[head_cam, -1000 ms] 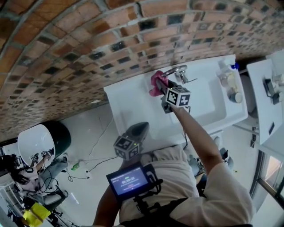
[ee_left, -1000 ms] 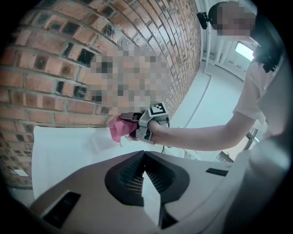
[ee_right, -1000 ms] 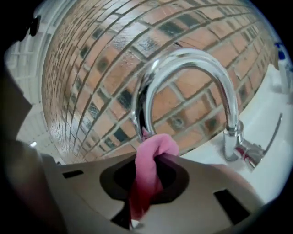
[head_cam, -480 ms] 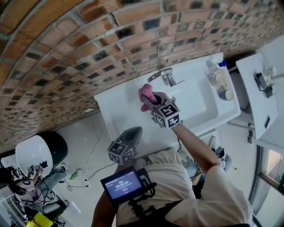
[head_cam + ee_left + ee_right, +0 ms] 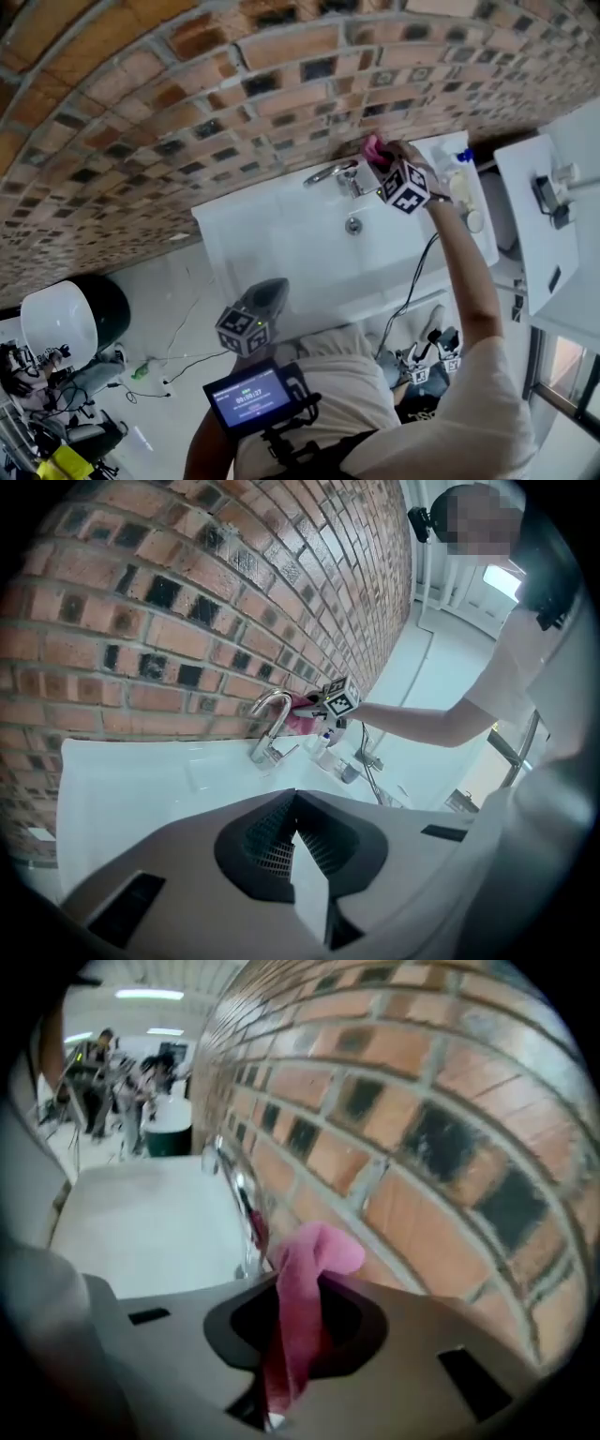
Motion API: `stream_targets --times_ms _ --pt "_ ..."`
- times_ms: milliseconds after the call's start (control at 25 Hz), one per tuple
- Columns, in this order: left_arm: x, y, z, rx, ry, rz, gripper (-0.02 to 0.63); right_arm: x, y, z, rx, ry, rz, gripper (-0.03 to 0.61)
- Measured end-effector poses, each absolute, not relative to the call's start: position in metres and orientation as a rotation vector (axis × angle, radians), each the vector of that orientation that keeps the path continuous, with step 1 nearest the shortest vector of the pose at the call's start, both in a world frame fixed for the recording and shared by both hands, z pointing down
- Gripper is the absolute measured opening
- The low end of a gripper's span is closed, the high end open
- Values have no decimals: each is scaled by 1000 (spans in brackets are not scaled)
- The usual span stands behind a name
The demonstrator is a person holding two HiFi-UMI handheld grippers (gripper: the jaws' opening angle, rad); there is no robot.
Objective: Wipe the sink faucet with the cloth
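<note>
The faucet (image 5: 330, 172) stands at the back edge of the sink (image 5: 253, 253), close against the brick wall (image 5: 187, 94). It is a polished chrome tap with a curved, arching spout and a slim lever handle at its base. The cloth (image 5: 373, 147) is a small pink rag, soft and bunched into a fold, held up at the faucet's wall side. In the left gripper view it sits just beside the arch of the spout, but whether it presses on the metal cannot be told. The right gripper (image 5: 382, 161) is clamped on the cloth, and its own view shows the rag pinched between the jaws with a rounded tuft sticking out past them toward the shiny stem. The wiping step looks to be in hand, working the back of the tap. The next move likely calls for dragging the tuft along the curve of the spout and down to the base, keeping light pressure so the smooth chrome does not let the rag slide off. The left gripper (image 5: 265, 298) hangs back at the sink's front edge, jaws closed on nothing. The basin is smooth glossy white with a round metal drain (image 5: 352, 225), and some bottles (image 5: 461, 169) stand at its far right corner.
</note>
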State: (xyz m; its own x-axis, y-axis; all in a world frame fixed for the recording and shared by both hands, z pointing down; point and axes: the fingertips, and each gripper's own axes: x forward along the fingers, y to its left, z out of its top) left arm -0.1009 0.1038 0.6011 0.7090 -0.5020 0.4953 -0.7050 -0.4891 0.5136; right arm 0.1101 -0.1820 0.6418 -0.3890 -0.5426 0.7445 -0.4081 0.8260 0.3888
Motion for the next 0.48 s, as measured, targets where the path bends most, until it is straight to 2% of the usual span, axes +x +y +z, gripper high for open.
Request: stream_targets --times_ms 200,480 --pt "-96 101 604 2170 -947 366 -6 100 -193 708 317 -1879 -296 61" --pt "-103 97 607 2137 -1006 364 -6 95 -190 755 126 -1854 -255 61"
